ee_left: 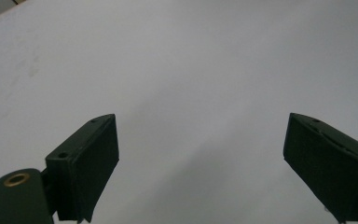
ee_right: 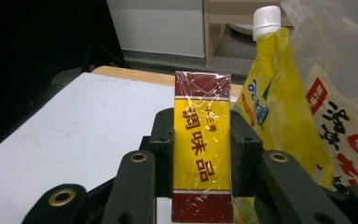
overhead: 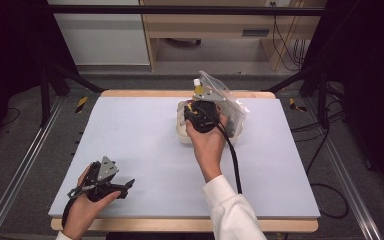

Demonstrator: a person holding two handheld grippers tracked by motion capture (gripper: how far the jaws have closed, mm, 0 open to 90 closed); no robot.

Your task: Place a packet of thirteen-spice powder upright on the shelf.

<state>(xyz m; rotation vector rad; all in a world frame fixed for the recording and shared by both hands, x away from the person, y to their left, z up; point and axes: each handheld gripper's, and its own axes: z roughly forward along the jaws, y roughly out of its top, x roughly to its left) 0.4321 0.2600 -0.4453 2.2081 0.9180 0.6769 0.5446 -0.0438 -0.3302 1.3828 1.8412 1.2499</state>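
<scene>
The right hand-held gripper (ee_right: pixel 200 140) has its jaws clamped on the two long sides of a yellow and dark red box (ee_right: pixel 201 144), which stands upright between them. In the high view this hand-held gripper (overhead: pixel 198 111) sits over a white tray (overhead: pixel 184 134) at the far side of the worktop (overhead: pixel 140 145). Just beside the box are a yellow pouch (ee_right: pixel 279 112) with a white cap and a clear packet (ee_right: pixel 345 126). The left hand-held gripper (ee_left: pixel 200 158) rests near the front left corner, jaws wide apart with nothing between them.

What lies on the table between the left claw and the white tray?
Nothing: in the high view, bare table top stretches from the left claw to the white tray.
</scene>
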